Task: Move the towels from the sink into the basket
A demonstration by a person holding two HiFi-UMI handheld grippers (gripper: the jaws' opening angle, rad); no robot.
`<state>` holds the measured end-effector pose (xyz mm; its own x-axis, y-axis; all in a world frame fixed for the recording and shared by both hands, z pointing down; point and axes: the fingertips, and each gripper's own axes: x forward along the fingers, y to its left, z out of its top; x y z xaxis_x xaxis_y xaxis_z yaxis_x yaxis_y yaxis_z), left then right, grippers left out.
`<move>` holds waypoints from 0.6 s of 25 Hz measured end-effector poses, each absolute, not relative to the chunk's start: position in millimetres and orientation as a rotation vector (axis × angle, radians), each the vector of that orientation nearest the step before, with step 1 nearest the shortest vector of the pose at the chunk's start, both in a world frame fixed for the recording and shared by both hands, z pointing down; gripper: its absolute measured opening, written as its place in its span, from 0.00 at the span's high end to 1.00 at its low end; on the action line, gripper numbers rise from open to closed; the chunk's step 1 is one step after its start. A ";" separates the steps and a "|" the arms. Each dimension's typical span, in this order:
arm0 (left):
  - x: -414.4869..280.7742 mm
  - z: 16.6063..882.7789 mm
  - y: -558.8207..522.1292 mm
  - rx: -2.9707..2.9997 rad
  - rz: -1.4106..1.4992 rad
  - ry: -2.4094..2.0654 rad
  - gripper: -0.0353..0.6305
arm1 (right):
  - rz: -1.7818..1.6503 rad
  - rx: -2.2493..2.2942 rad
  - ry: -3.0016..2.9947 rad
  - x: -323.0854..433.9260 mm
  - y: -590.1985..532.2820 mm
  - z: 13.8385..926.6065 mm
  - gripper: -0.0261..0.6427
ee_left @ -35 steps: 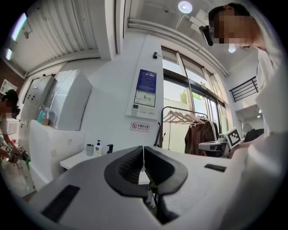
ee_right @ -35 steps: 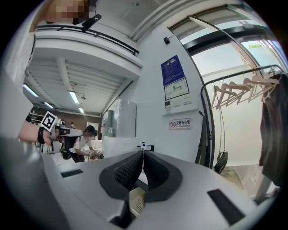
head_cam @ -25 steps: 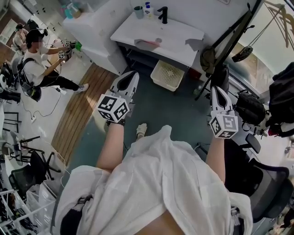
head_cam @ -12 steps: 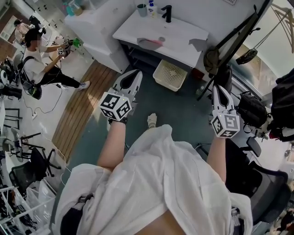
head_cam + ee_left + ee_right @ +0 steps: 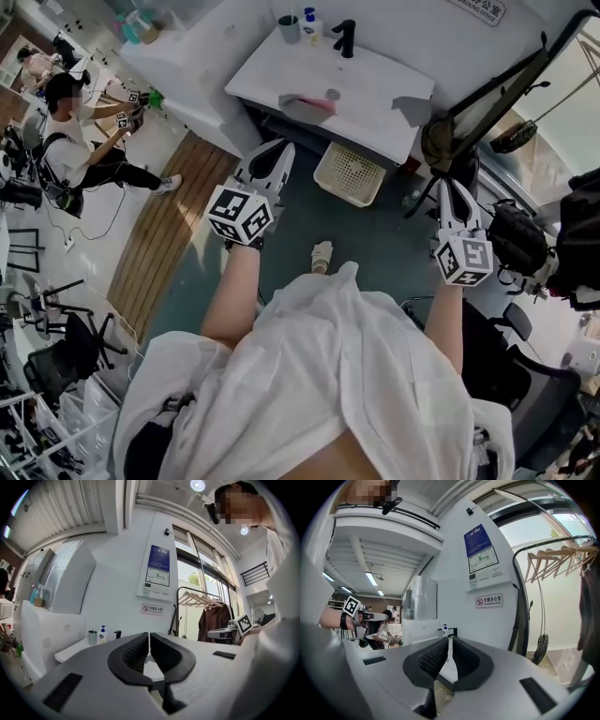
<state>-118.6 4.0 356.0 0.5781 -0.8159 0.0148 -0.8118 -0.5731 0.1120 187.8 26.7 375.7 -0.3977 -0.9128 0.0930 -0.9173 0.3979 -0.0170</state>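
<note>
Short of a likely towel [image 5: 305, 104], left gripper [image 5: 277, 150] and right gripper [image 5: 449, 187] have jaws together.

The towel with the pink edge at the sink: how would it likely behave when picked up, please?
The towel lies rumpled against the sink, so it is probably floppy and would drape. It looks thin, so likely light; whether it is wet cannot be told.
</note>
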 end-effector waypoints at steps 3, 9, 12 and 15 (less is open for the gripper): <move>-122.0 359.3 -29.0 2.697 -0.047 -1.373 0.93 | 0.108 1.690 -2.563 182.9 -2.6 376.8 0.91; -127.5 372.6 -82.6 2.706 0.011 -1.310 0.89 | 0.123 1.712 -2.550 169.2 -50.8 381.3 0.91; -132.2 377.9 -104.4 2.710 0.027 -1.282 0.88 | 0.115 1.718 -2.540 160.8 -70.0 381.6 0.91; -136.7 382.6 -120.8 2.717 0.041 -1.254 0.87 | 0.112 1.743 -2.526 155.4 -84.5 382.6 0.91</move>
